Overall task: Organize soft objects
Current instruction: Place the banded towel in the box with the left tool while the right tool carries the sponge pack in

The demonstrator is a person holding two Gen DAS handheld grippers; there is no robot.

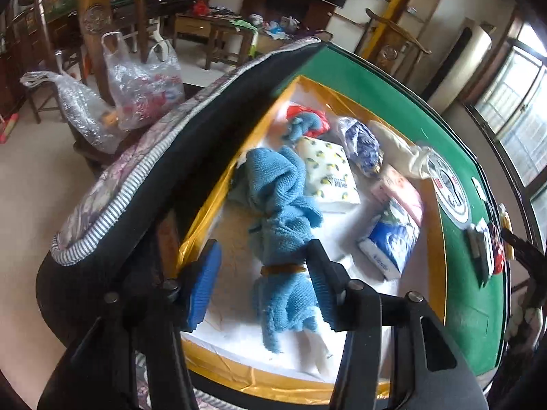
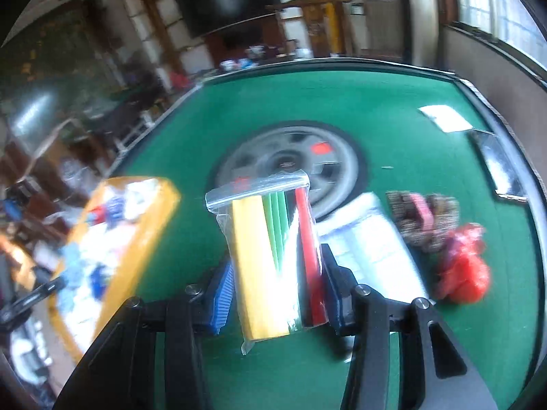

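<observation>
Right gripper (image 2: 277,299) clamped on zip bag (image 2: 273,259) of coloured strips, held above green table (image 2: 393,102); light, slick film, grip mid-body, may slip. Left gripper (image 1: 261,282) jaws apart, straddling blue towel (image 1: 283,212) in yellow box (image 1: 434,239); limp, take at band

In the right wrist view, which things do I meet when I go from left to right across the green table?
Yellow box → clear bag of colored sticks held in the right gripper → clear packet → red plastic bag.
</observation>
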